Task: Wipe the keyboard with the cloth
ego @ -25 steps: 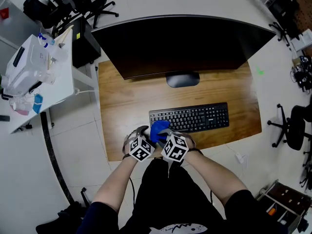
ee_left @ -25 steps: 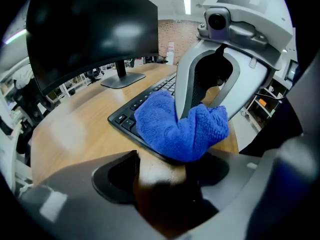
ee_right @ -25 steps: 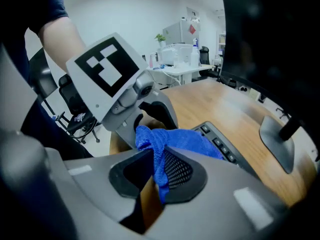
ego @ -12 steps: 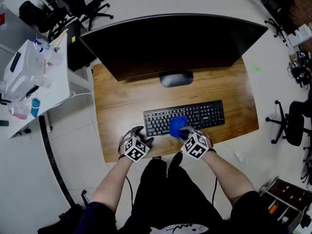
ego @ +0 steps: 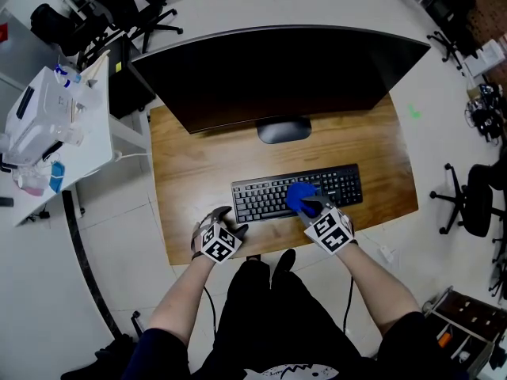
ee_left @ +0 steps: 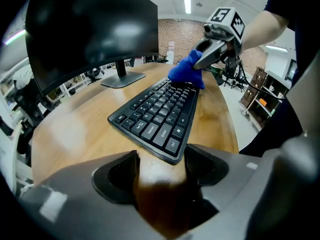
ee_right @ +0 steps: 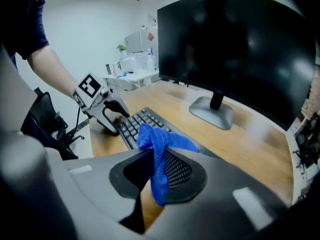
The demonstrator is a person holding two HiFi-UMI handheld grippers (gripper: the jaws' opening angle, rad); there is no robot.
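Observation:
A black keyboard (ego: 269,199) lies on the wooden desk (ego: 198,165) in front of the monitor. My right gripper (ego: 315,207) is shut on a blue cloth (ego: 299,195) and presses it onto the keys right of the keyboard's middle. In the right gripper view the cloth (ee_right: 160,146) hangs bunched between the jaws of that gripper (ee_right: 157,166), over the keyboard (ee_right: 132,126). My left gripper (ego: 231,229) stands open at the keyboard's front left corner (ee_left: 167,149), with only bare wood between its jaws (ee_left: 160,159). From there the cloth (ee_left: 185,74) shows further along the keys.
A large curved black monitor (ego: 277,74) on a round base (ego: 283,130) fills the desk's back. The desk's front edge runs just behind both grippers. A white side table (ego: 55,125) with a plastic box stands at the left, and office chairs (ego: 475,204) at the right.
My right gripper has slid the cloth to the right along the keyboard, from its left end to past the middle. The left gripper has stayed by the front left corner.

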